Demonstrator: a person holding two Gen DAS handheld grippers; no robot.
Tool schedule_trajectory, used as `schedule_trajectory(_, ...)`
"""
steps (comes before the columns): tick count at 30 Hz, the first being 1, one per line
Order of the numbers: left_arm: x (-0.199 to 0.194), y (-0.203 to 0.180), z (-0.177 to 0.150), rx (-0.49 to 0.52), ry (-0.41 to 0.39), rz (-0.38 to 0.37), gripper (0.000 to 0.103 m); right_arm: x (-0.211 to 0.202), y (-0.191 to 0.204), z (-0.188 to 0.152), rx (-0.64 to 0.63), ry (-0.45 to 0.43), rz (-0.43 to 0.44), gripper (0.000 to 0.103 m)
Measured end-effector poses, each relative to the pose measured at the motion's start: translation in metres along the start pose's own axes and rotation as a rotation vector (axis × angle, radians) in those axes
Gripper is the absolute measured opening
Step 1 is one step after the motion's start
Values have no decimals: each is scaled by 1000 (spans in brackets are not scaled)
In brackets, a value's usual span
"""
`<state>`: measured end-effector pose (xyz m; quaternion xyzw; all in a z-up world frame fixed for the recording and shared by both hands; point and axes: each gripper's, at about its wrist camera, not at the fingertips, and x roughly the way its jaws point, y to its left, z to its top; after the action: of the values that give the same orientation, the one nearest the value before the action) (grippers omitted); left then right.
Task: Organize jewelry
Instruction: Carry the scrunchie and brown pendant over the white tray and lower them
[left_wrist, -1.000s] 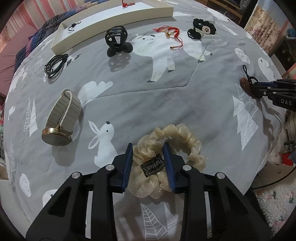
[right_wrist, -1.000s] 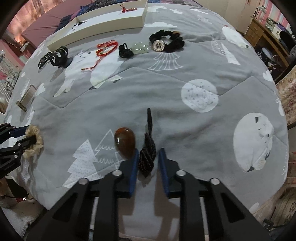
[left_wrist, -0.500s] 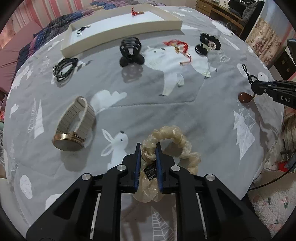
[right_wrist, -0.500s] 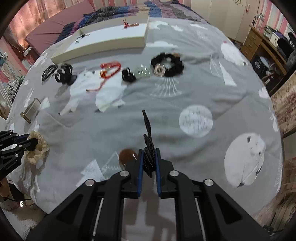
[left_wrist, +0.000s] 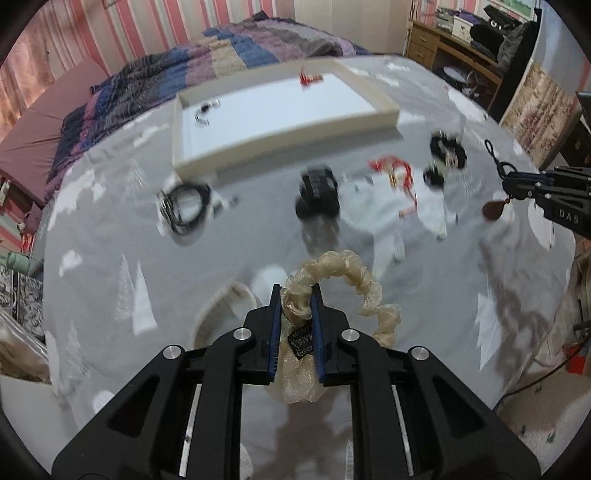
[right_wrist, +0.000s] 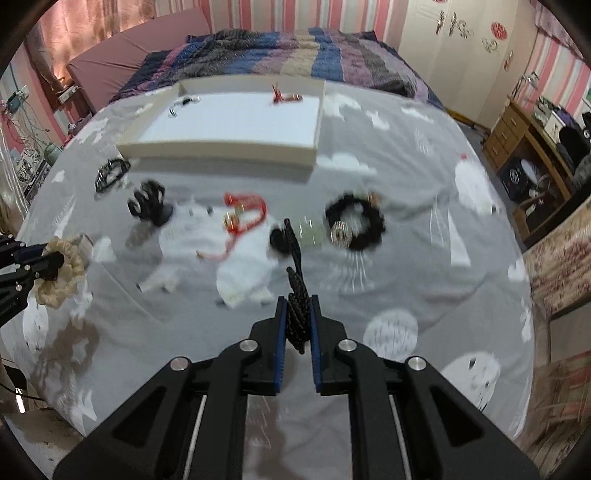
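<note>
My left gripper (left_wrist: 296, 295) is shut on a champagne scrunchie (left_wrist: 347, 269) and holds it lifted above the grey bedspread; it also shows in the right wrist view (right_wrist: 62, 269). My right gripper (right_wrist: 298, 306) is shut on the black cord (right_wrist: 295, 280) of a necklace. Its brown stone pendant (left_wrist: 493, 211) hangs below the gripper in the left wrist view. A shallow white tray (left_wrist: 384, 110) lies at the far side of the bed, holding a red item (left_wrist: 309, 78) and a small dark piece (left_wrist: 202, 110); the tray also shows in the right wrist view (right_wrist: 221, 147).
On the bedspread before the tray lie a black bracelet (left_wrist: 184, 208), a black claw clip (left_wrist: 317, 192), a red cord bracelet (left_wrist: 397, 171) and a black scrunchie with a charm (right_wrist: 354, 225). A watch band (left_wrist: 221, 310) lies partly hidden under my left gripper. A wooden desk (right_wrist: 528, 136) stands right.
Both grippers have risen and tilted up with their loads. The scrunchie and the pendant necklace have left the bedspread. The tray has come more into view.
</note>
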<state>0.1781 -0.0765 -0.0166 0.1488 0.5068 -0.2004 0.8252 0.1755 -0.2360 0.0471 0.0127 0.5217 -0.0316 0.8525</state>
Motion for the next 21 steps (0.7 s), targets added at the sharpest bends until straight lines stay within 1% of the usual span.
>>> schedule_trajectory(3, -6, 8, 19, -10, -33, 13, 13, -4, 2, 23, -8, -28, 9, 11)
schedule_trajectory(5, -5, 15, 36, -27, -47, 7, 13, -5, 2, 42, -6, -46, 19, 11)
schedule_trajectory(9, 2, 33, 66, -73, -37, -4, 13, -2, 0, 82, 1, -66, 29, 11)
schedule_trajectory(11, 7, 44, 87, -106, -36, 4, 13, 0, 1, 104, 0, -75, 37, 11)
schedule_trajectory(13, 12, 57, 111, -153, -35, -9, 13, 4, 3, 124, 2, -82, 44, 11)
schedule_trajectory(16, 22, 74, 145, -209, -50, -10, 13, 16, 11, 157, 8, -91, 51, 11)
schedule_trajectory(18, 29, 82, 162, -240, -61, -9, 13, 29, 18, 180, 12, -91, 62, 11)
schedule_trajectory(21, 49, 95, 193, -290, -64, -16, 13, 51, 29, 214, 29, -96, 59, 11)
